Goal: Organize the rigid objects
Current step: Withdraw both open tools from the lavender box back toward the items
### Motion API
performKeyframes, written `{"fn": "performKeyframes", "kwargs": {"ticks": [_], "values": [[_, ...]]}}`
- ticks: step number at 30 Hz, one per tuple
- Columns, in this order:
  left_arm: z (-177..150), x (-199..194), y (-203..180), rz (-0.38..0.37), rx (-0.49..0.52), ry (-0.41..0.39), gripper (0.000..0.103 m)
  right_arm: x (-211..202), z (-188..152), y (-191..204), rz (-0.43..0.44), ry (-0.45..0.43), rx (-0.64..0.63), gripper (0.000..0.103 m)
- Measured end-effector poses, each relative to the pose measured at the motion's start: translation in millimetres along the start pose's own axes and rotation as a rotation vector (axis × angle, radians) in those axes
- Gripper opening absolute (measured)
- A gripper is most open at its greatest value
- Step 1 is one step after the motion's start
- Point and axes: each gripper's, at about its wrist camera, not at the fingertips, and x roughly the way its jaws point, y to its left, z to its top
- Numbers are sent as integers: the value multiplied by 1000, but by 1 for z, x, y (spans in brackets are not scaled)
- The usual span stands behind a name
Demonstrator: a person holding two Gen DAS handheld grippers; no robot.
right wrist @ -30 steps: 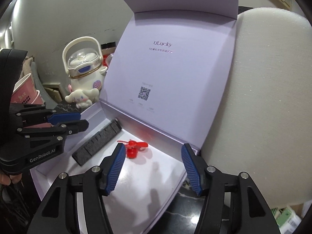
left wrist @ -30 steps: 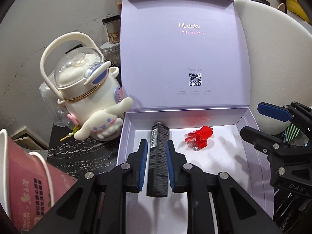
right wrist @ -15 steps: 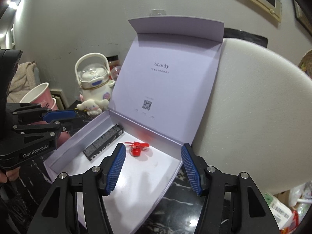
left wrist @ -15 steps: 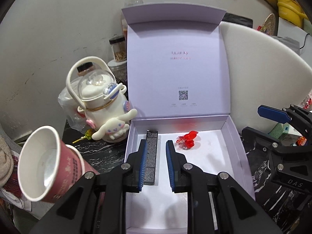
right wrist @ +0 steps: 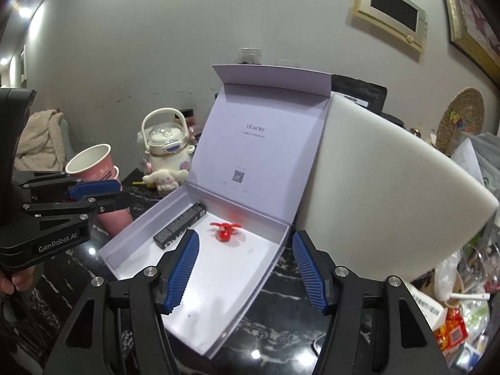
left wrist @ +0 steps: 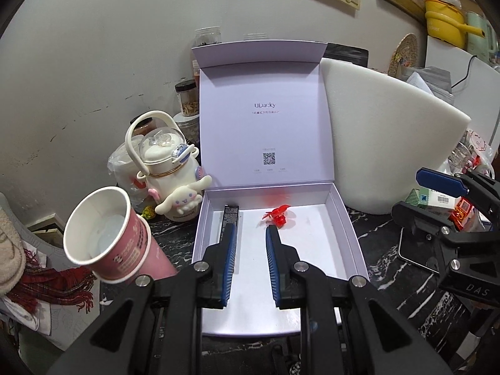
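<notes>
The left gripper [left wrist: 250, 228] is drawn in to its narrowest with nothing between its blue ribbed pads, and the right gripper [right wrist: 245, 234] has just been opening wider, also empty. Just past the left gripper's tips, inside the open lilac cardboard box [left wrist: 350, 228], lie the slim black rectangular carton [left wrist: 230, 214] and, beside it, the small red plastic propeller toy [left wrist: 276, 215]

Open lilac box [right wrist: 275, 250] on black marbled counter [right wrist: 281, 337], lid upright against white foam slab [right wrist: 375, 193]. Inside: dark rectangular bar [right wrist: 178, 228] along far-left wall, red propeller toy [right wrist: 224, 230] near back wall. Right gripper [right wrist: 247, 268] above box's near-right edge, jaws just widened, nothing between. Left gripper [right wrist: 97, 193] at left, shut, empty.
</notes>
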Motion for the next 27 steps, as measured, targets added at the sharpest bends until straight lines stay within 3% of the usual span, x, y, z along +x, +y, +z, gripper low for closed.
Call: {"fn": "performKeyframes", "kwargs": {"ticks": [12, 27], "values": [[-21, -33, -10, -8, -9, -10, 19, -40, -22, 4, -12, -24, 24, 67], [-65, -50, -10, 3, -64, 20, 19, -63, -60, 10, -2, 13, 37, 76]]}}
